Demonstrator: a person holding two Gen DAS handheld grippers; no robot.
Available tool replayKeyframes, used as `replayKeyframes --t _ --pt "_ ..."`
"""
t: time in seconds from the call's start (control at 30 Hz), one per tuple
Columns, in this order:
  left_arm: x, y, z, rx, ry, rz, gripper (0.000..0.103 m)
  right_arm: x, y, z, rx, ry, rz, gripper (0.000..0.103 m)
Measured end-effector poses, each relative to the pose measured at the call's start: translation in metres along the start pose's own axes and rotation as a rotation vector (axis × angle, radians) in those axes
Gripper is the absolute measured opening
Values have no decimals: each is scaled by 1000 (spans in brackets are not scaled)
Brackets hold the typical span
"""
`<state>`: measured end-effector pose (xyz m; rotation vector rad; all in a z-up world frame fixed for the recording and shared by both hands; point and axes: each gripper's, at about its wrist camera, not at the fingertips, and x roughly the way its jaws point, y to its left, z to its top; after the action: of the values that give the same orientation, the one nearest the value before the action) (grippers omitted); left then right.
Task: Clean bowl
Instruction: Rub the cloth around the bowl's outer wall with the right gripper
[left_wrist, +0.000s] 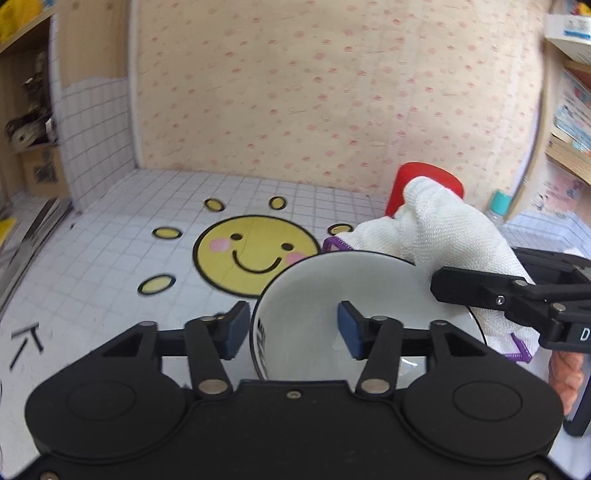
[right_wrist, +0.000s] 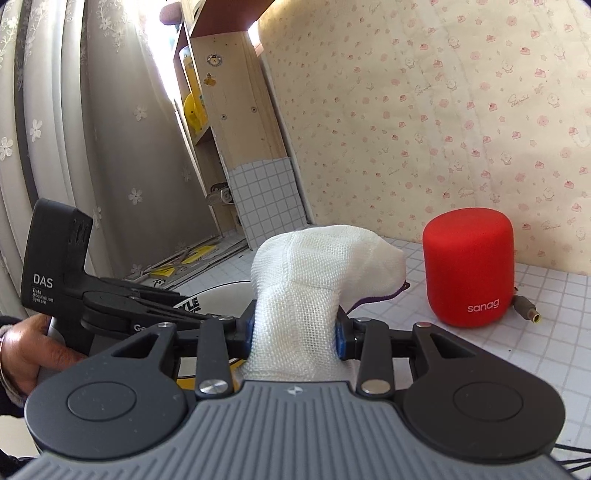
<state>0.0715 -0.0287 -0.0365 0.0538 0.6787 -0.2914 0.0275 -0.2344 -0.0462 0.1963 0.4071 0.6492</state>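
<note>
A white bowl (left_wrist: 332, 280) with black lettering on its outside is tipped on its side on the tiled table, its mouth toward the right. My left gripper (left_wrist: 293, 328) stands open astride the bowl's near wall. One blue pad (left_wrist: 236, 328) is outside and the other is inside, apart from the wall. My right gripper (right_wrist: 294, 334) is shut on a bunched white cloth (right_wrist: 314, 266) with a purple hem. The cloth (left_wrist: 443, 236) rests over the bowl's far right rim. In the right wrist view the bowl's rim (right_wrist: 218, 295) shows behind the left gripper (right_wrist: 110, 302).
A red cylindrical speaker (right_wrist: 467, 269) stands near the wallpapered wall, with a cable plug (right_wrist: 528, 310) beside it. A yellow smiling sun sticker (left_wrist: 255, 254) marks the table left of the bowl. A teal-capped bottle (left_wrist: 500, 203) and shelves stand at the right. A hand (right_wrist: 29, 354) holds the left gripper.
</note>
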Motion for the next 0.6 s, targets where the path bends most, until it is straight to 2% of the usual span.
replayKeyframes --t 0.1,0.2,0.33,0.4,0.47,0.6 --pt "5 0 4 69 10 -6 62 1 0 0 4 6 -7 48" --pt "12 4 6 65 53 -61 62 2 0 0 7 9 -16 50" --pt "14 7 3 64 57 -97 65 2 -1 -1 17 10 -29 50" --pt "14 6 2 92 59 -136 62 4 -1 -1 23 18 -39 49" --pt "13 5 1 112 53 -160 54 5 -1 -1 20 17 -33 45" --pt "12 8 0 67 56 -161 48 5 -2 -1 13 15 -17 40"
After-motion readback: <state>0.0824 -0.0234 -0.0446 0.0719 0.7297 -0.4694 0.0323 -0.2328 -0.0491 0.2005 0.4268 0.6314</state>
